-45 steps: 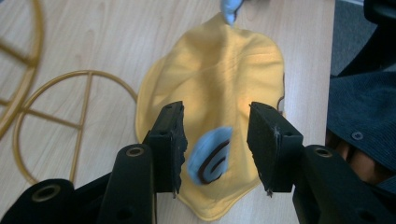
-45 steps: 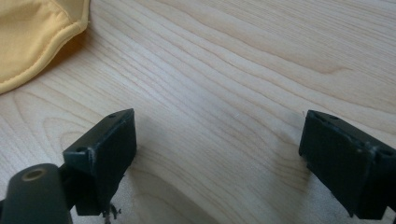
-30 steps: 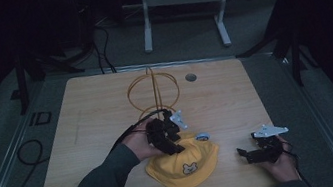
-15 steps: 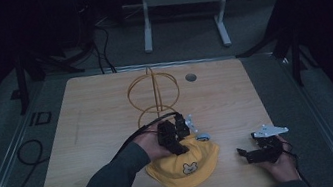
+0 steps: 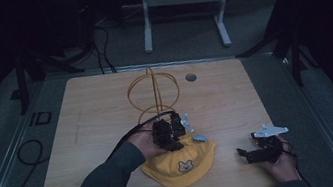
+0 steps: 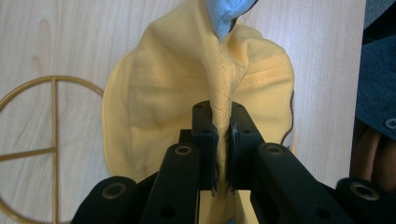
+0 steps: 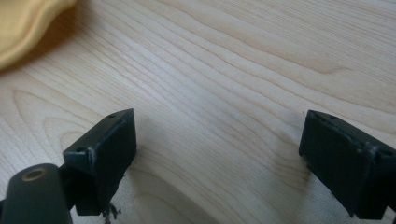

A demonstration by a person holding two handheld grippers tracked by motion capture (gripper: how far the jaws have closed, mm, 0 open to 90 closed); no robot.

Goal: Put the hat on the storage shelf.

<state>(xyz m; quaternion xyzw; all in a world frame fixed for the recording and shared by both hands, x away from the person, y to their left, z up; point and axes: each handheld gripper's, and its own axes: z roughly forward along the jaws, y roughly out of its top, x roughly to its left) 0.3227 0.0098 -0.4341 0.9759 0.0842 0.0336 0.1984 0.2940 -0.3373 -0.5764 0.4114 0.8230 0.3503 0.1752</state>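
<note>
The left gripper (image 6: 223, 140) has its two black jaws pressed together on a thin ridge of soft yellow fabric, a pinched fold of a small yellow cap (image 6: 196, 88). The cloth bunches upward from the jaws into a stitched seam, with a pale blue button (image 6: 227, 14) at the crown. In the high view the cap (image 5: 181, 164) lies near the front edge of the worktop (image 5: 97, 114), crown towards the left gripper (image 5: 171, 133), with a small animal face printed on its front.

The hold takes in only a narrow pleat of cloth. The likely trouble is that limp fabric slides out of the jaws if it is pulled or lifted quickly, or that the cap sags and folds on itself because nothing supports its far side.

The right gripper (image 7: 217, 158) hovers low over bare wood with its jaws wide apart and nothing between them; a curved yellow edge of the cap (image 7: 28, 23) sits at the upper left corner of its view. In the high view it (image 5: 250, 153) rests well to the right of the cap.

Behind the cap stands a thin gold wire stand (image 5: 153, 93) made of looped rings. If the cap is swung that way, the light frame could tip. The worktop is pale wood with visible grain.
</note>
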